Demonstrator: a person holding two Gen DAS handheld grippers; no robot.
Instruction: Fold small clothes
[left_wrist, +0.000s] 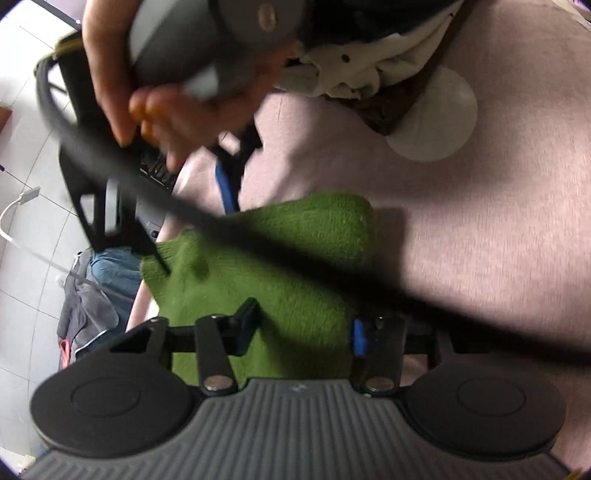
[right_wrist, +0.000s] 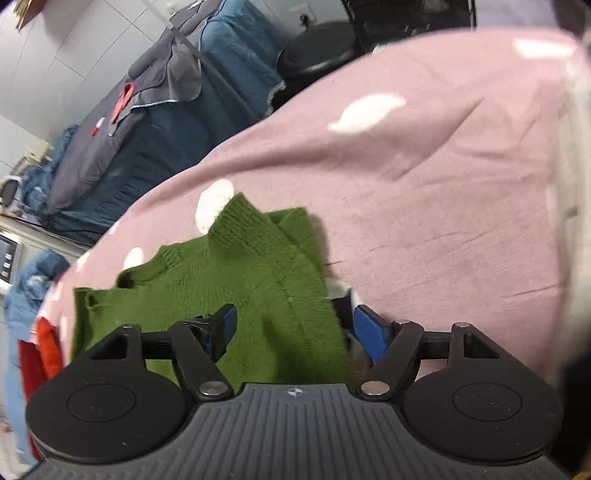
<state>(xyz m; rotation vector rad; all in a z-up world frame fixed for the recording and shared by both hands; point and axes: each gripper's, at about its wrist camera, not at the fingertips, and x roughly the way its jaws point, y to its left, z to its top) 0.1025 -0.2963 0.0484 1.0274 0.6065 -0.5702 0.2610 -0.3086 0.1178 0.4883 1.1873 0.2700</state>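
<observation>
On the pink bedspread (right_wrist: 424, 192) with white spots lies the green knitted sweater (right_wrist: 236, 295), its ribbed collar and one cuff turned toward the far edge of the bed. Both tongs hang over it, pointing down. The left tongs (left_wrist: 301, 328) stand partly apart with green knit between the pads; blur makes it hard to say whether the pads press the cloth. The right tongs (right_wrist: 291, 328) are also parted over the sweater's near edge, their blue pads clear of the fabric as far as can be seen. From the left wrist view, a hand (left_wrist: 173, 99) grips the other tool's handle above, and a black cable (left_wrist: 280, 251) crosses the sweater.
</observation>
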